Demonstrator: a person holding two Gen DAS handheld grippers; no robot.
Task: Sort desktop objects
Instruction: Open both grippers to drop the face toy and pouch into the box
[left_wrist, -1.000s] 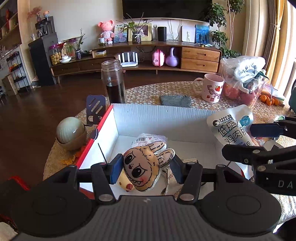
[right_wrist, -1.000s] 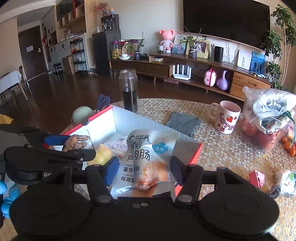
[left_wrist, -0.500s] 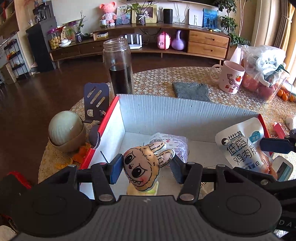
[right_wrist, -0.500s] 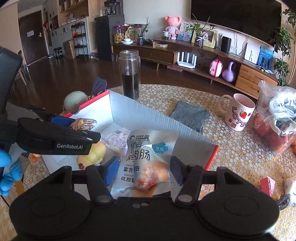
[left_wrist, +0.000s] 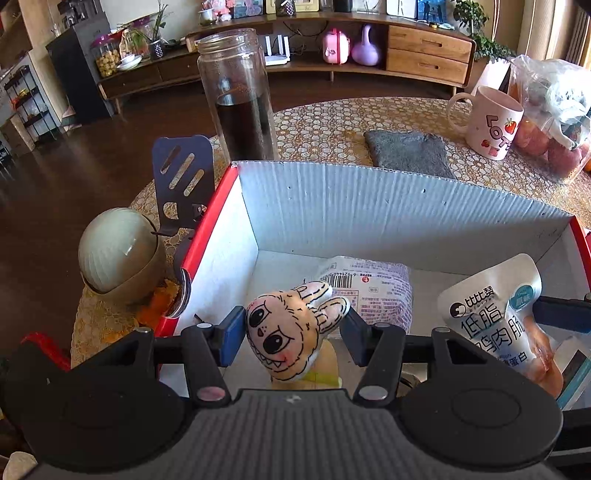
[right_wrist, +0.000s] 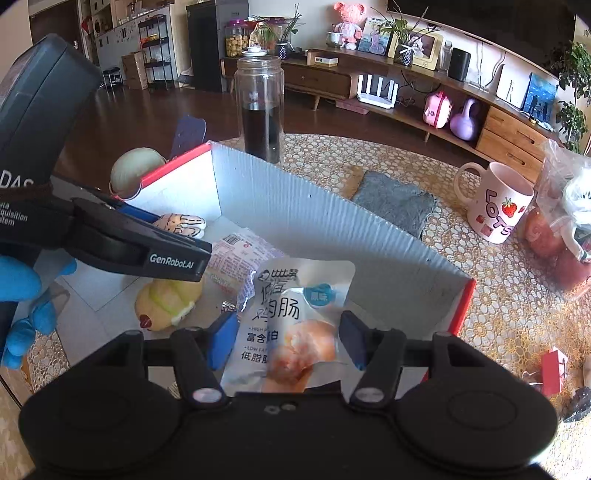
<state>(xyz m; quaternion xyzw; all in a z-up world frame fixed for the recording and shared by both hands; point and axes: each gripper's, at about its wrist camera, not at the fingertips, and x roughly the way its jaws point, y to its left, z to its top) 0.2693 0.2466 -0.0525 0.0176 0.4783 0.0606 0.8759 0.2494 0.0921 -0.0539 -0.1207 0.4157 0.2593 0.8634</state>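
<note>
Gripping a plush rabbit-eared toy head, the left gripper has its blue-padded fingers pressed against both sides of the toy, which hangs above the floor of the open cardboard box. Beneath the toy lies a yellow plush piece, visible in the right wrist view as a rounded shape with a red spot. The right gripper holds a sausage snack pouch between its fingers, clamped on the pouch's sides, over the box's near right part. A blue-gloved hand shows at the left edge of that view, holding the left tool.

Farther in, a clear-wrapped packet with a barcode lies flat on the box floor, near the back wall. Outside the box's left wall, a pale green ball sits in a tan bowl, with a dark slotted spatula upright just behind it. A tall glass jar with dark liquid stands beyond the box's far left corner. A grey cloth lies behind the back wall, and a pink-and-white mug stands toward the table's far right, beside a plastic bag of fruit.
</note>
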